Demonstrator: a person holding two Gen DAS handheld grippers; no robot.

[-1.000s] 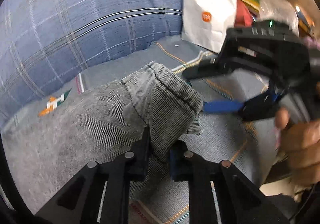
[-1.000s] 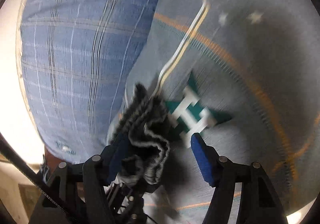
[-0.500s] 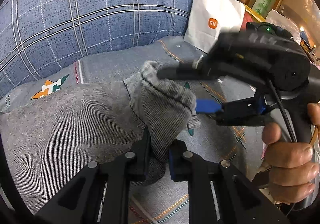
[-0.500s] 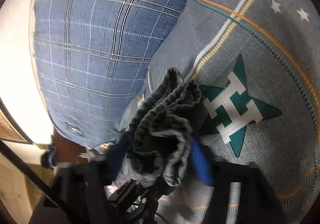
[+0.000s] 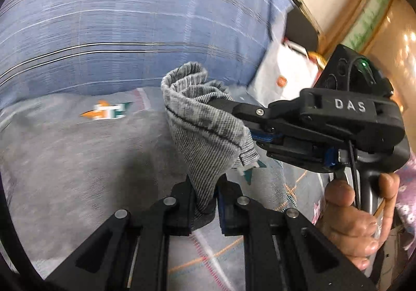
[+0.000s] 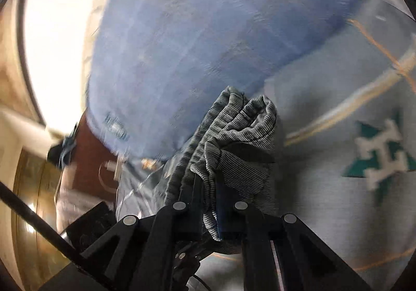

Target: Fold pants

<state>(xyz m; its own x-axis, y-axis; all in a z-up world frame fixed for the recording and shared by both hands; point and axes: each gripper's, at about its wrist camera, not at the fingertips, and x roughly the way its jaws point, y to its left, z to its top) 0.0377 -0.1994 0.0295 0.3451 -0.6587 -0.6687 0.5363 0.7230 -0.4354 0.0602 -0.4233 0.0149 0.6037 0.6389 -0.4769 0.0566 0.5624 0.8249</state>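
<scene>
Pants (image 5: 205,132): grey ribbed fabric, bunched and lifted above the grey patterned bedcover (image 5: 65,161), near a blue plaid pillow (image 5: 117,31).
Left gripper (image 5: 204,202): clamped tight on the lower fold.
Right gripper (image 6: 209,210): closed on the bunched hem, at right in the left wrist view.

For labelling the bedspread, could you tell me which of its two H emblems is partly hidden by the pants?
The teal emblem, beside the left gripper: the lifted pants overlap it. The orange-tipped emblem lies fully exposed.

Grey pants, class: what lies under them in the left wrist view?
Under the grey pants lies a grey patterned bedsheet, its teal star partly hidden. What the spread cloth covers at left cannot be seen.
</scene>
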